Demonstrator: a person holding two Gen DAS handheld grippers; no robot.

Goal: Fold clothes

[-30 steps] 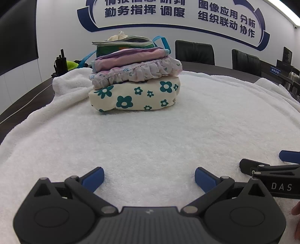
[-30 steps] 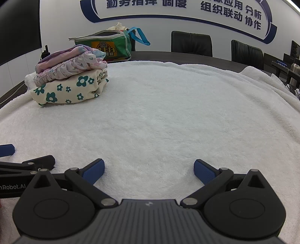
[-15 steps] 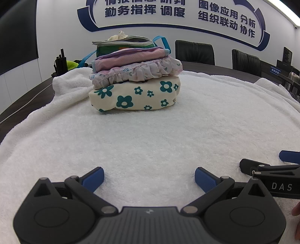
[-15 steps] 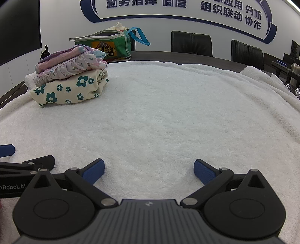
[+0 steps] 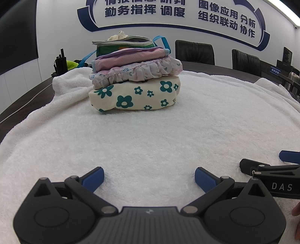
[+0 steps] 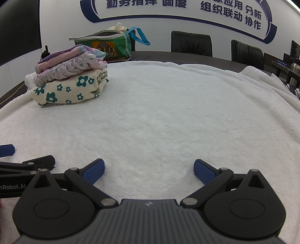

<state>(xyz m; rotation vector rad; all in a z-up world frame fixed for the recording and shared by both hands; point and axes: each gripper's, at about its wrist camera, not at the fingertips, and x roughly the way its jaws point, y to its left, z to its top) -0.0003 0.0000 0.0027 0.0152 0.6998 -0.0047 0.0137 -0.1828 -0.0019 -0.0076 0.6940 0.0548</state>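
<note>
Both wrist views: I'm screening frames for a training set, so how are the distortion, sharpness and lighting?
Left wrist view: strong fisheye bend, the white towel bulges like a dome; the folded stack is sharp, light even and soft, no glare. Right wrist view: same bend, the wall lettering arcs; the stack and green bag are crisp, shadows faint.

- No change shows between the earlier views and now.
- The left gripper (image 5: 149,177), right gripper (image 6: 149,169) and folded clothes stack (image 5: 135,82) show no shift in place or pose.
</note>
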